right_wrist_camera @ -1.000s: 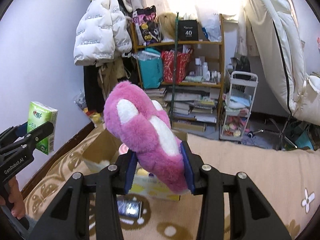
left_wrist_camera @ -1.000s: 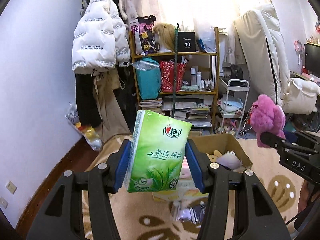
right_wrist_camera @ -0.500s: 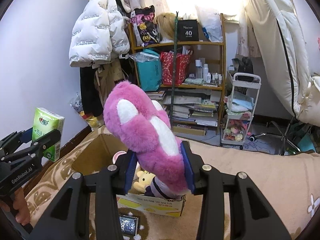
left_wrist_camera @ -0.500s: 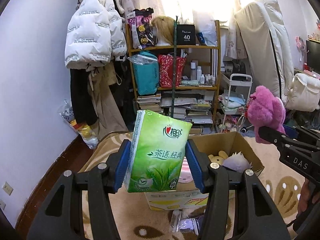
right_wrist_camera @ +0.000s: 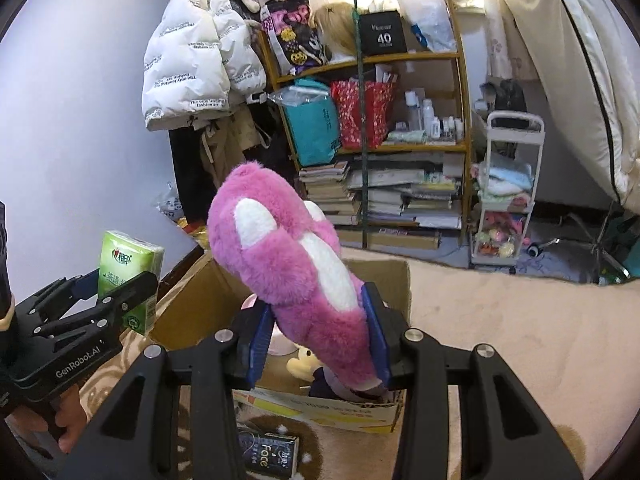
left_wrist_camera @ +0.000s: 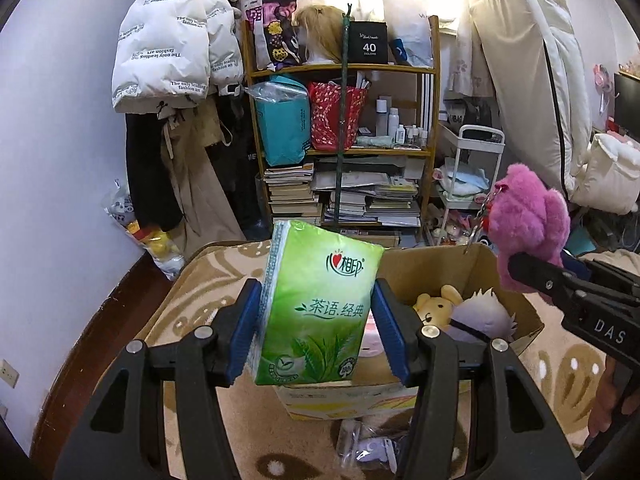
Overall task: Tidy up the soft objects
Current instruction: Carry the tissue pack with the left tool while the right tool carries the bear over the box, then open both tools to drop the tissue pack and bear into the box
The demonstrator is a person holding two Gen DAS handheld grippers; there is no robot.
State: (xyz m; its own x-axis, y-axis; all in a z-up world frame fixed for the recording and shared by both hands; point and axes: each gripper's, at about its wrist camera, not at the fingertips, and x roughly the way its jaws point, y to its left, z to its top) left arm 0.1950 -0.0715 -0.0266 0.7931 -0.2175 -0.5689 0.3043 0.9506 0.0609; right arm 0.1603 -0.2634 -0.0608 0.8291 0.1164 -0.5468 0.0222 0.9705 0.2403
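Clamping a green tissue pack (left_wrist_camera: pixel 318 304) at frame centre, the left gripper (left_wrist_camera: pixel 316 328) hangs before an open cardboard box (left_wrist_camera: pixel 424 268). Only the right wrist view shows the right gripper (right_wrist_camera: pixel 318 330) squeezing a pink plush toy (right_wrist_camera: pixel 292 260) over that box. A patterned beige rug (right_wrist_camera: pixel 500 320) lies below; a cluttered bookshelf (left_wrist_camera: pixel 344 148) fills the upper centre.

Cluttered bedroom corner behind the work area

A white puffer jacket (left_wrist_camera: pixel 172 40) hangs beside a wooden shelf unit (left_wrist_camera: pixel 344 68) holding a teal bag (left_wrist_camera: pixel 284 128), a red bag (left_wrist_camera: pixel 334 118), bottles (left_wrist_camera: pixel 394 124) and stacked books (left_wrist_camera: pixel 292 194); a white trolley (right_wrist_camera: pixel 508 184) stands right of it.
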